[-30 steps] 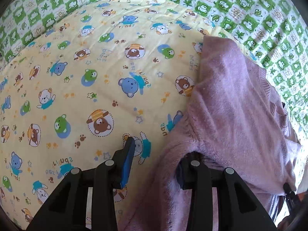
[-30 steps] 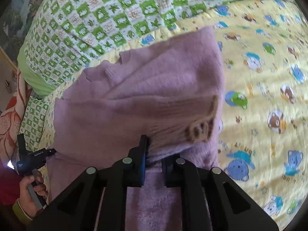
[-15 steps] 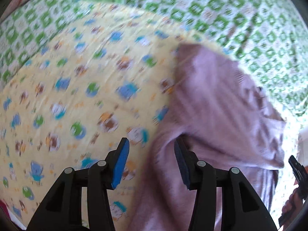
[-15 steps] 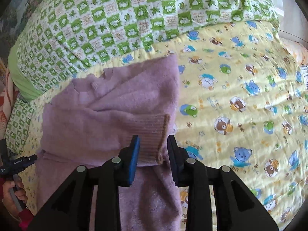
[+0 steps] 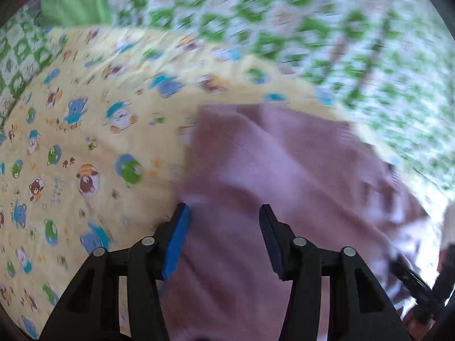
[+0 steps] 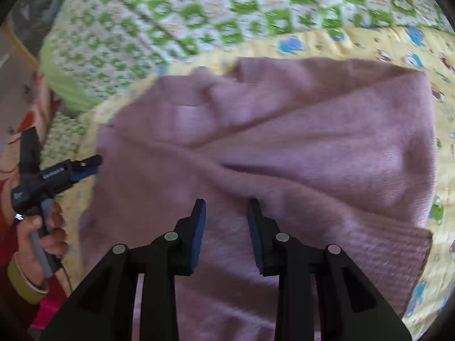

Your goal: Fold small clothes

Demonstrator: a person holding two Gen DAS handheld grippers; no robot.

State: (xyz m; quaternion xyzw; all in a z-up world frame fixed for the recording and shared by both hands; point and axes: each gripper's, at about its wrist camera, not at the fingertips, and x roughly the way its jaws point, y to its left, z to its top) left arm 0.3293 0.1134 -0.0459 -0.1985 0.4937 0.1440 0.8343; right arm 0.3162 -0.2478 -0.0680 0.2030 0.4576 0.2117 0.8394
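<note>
Lying under open hand-held gripper [image 6: 226, 211], purple sweater [image 6: 312, 147]

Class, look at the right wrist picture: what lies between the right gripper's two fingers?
Only the purple sweater. In the right wrist view the right gripper stands open over it, and the knit shows through the gap; neither pad presses on it.

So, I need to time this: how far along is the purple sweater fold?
Done: the purple sweater lies on the yellow quilt with a sleeve folded across its body. In hand: nothing; the left tongs and right tongs stand open over it, having just been opening. Left: probably further folds.
</note>
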